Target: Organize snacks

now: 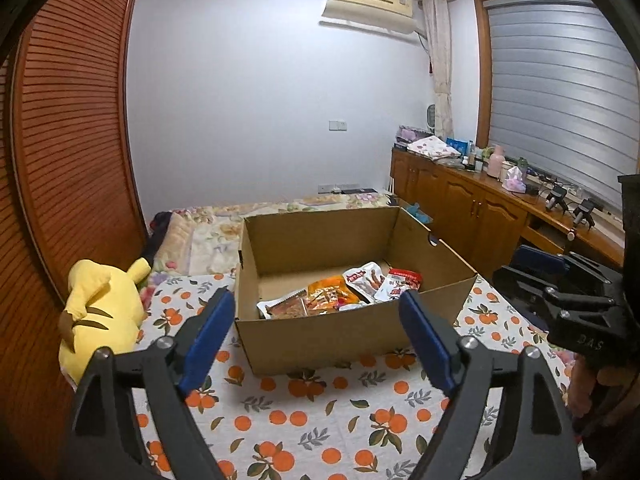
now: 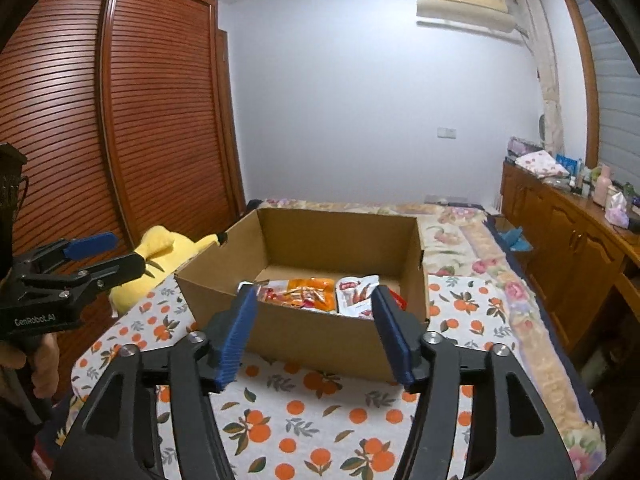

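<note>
Left wrist view: snack packets [image 1: 340,294] inside cardboard box [image 1: 352,336].

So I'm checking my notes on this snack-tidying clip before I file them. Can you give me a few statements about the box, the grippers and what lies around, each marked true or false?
1. The snack packets lie inside the cardboard box. True.
2. The left gripper is clamped on a snack packet. False: its jaws stand open with nothing between them.
3. The cardboard box stands on a cloth printed with oranges. True.
4. A yellow plush toy sits inside the box. False: it lies outside, on the bed beside the box.
5. The right gripper holds the box by its rim. False: it is open, short of the box, touching nothing.
</note>
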Available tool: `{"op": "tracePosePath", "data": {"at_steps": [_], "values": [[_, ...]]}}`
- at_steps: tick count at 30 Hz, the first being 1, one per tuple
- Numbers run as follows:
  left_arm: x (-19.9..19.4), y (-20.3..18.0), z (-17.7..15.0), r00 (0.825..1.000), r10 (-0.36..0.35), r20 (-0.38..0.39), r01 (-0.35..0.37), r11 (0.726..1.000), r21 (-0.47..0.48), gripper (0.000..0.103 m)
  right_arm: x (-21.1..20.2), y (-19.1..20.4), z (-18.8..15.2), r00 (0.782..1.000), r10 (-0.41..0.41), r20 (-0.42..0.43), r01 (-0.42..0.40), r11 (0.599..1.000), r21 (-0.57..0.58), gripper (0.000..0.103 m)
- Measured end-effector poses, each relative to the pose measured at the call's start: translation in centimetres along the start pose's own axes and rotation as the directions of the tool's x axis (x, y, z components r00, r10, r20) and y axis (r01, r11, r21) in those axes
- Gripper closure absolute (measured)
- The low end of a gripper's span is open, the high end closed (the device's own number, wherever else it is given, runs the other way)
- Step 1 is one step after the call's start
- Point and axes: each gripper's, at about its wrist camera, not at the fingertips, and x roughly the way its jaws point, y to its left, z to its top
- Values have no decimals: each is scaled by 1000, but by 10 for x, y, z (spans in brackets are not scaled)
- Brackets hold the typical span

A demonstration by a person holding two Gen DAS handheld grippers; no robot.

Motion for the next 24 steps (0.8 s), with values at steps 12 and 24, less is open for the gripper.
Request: {"op": "tracePosePath", "data": {"at_steps": [12, 24], "values": [[-20, -5, -16, 998, 44, 38, -43, 999, -17, 4, -18, -3, -11, 996, -76, 39, 75, 997, 25, 14], [-34, -10, -41, 996, 87, 32, -86, 996, -36, 4, -30, 5, -26, 988, -154, 30, 153, 988, 24, 12]]}}
